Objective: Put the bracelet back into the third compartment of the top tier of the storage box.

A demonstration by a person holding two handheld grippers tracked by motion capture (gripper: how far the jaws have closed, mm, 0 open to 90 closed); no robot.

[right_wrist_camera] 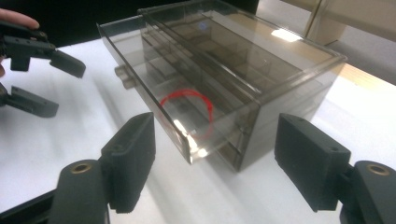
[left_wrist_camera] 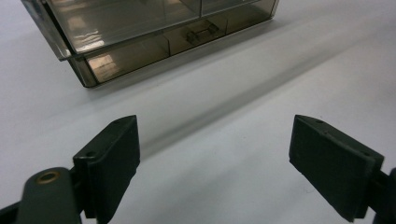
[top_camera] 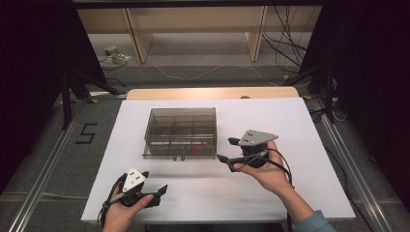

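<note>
1. The right gripper [top_camera: 226,150] hung just off the near right corner of the smoky plastic drawer box [top_camera: 181,131], jaws spread wide with nothing between them.
2. Straight ahead of those jaws the top drawer [right_wrist_camera: 154,88] stood pulled out a little, not touching either one.
3. A red ring [right_wrist_camera: 189,109] lay inside, behind the drawer front.
4. The left gripper [top_camera: 163,190] sat nearer the table [top_camera: 300,193] edge, well apart from the box, jaws wide and empty.
5. From it, the box stood ahead on the white tabletop.

wooden shelf legs [top_camera: 138,41] and loose cables [top_camera: 285,46] on the floor.
</note>
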